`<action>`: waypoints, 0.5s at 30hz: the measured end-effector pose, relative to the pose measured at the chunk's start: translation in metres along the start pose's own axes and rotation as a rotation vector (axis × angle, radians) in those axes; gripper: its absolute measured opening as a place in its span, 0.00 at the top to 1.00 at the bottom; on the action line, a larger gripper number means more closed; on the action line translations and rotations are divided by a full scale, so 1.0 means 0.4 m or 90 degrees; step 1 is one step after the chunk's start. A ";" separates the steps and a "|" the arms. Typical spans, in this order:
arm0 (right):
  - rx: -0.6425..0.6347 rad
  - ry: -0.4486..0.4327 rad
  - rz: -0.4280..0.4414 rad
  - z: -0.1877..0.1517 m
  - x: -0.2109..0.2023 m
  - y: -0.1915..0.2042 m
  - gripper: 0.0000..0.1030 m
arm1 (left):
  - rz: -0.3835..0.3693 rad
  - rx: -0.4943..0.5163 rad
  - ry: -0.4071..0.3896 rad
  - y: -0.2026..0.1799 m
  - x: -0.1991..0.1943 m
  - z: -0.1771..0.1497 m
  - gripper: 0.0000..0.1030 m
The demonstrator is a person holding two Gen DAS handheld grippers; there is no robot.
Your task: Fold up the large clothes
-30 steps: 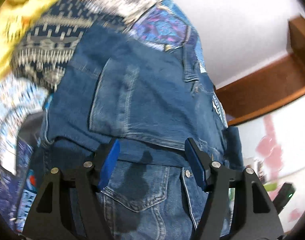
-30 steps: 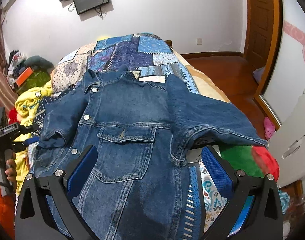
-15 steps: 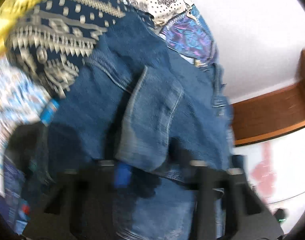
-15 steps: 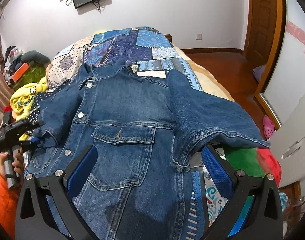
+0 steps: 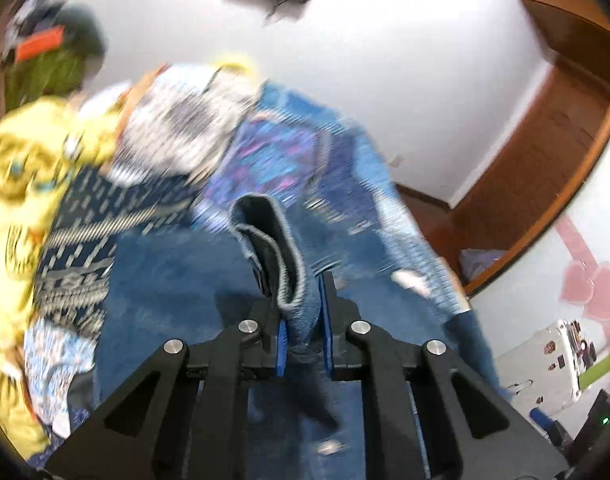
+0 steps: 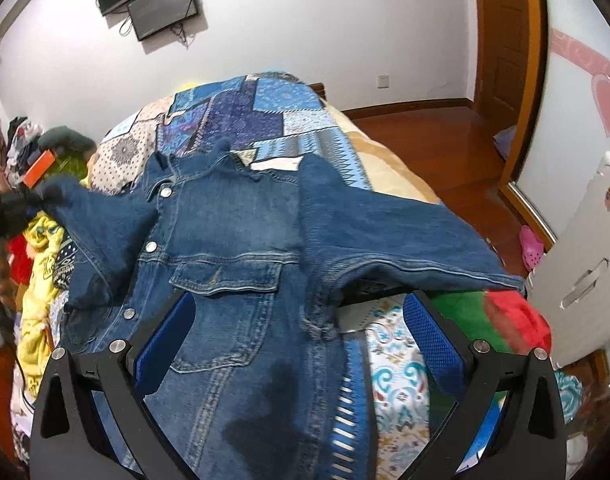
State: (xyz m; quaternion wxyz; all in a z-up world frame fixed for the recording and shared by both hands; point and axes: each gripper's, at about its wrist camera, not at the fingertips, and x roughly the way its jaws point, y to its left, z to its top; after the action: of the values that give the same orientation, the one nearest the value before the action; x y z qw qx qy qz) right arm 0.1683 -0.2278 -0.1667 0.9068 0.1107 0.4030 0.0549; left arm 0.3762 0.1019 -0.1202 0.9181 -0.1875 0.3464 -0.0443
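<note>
1. The denim jacket lies front up on the patchwork quilt of the bed, collar at the far end, hem toward the near edge. Its right sleeve stretches out flat to the right, over the green and red cloth at the bedside.

2. The left gripper is clenched on the cuff of the left sleeve; the denim stands up bunched between its blue pads. In the right wrist view this sleeve is raised off the bed at the far left, and that corner of the picture is blurred.

3. The right gripper hangs released, jaws wide apart, above the chest pocket and the lower front; it touches nothing that I can make out.

4. The step in hand looks like folding the left sleeve across the chest. To do it well, carry the cuff rightward and low over the buttons, so that the crease falls along the shoulder seam rather than across the front panel.

5. The grip holds a gathered wad, so the sleeve may land twisted. Lay it down lengthwise, let go only once it rests flat, then smooth it.

6. The free gripper could press the front near the pocket to stop the body sliding on the quilt.
</note>
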 end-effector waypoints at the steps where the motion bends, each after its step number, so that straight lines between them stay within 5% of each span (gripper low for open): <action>1: 0.006 -0.002 -0.002 -0.002 -0.005 -0.012 0.00 | -0.008 0.012 -0.005 -0.037 0.003 0.006 0.89; 8: 0.043 -0.007 -0.013 -0.016 -0.040 -0.094 0.00 | -0.056 0.122 0.043 -0.293 0.081 -0.057 0.91; 15: 0.076 0.003 -0.040 -0.043 -0.058 -0.171 0.00 | -0.056 0.228 0.215 -0.436 0.257 -0.266 0.91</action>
State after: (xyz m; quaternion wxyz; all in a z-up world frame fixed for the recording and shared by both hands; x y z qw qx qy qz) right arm 0.1408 -0.2956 -0.1780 0.8989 0.1519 0.4109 0.0028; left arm 0.3929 -0.1147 -0.1920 0.8628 -0.0265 0.4734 -0.1754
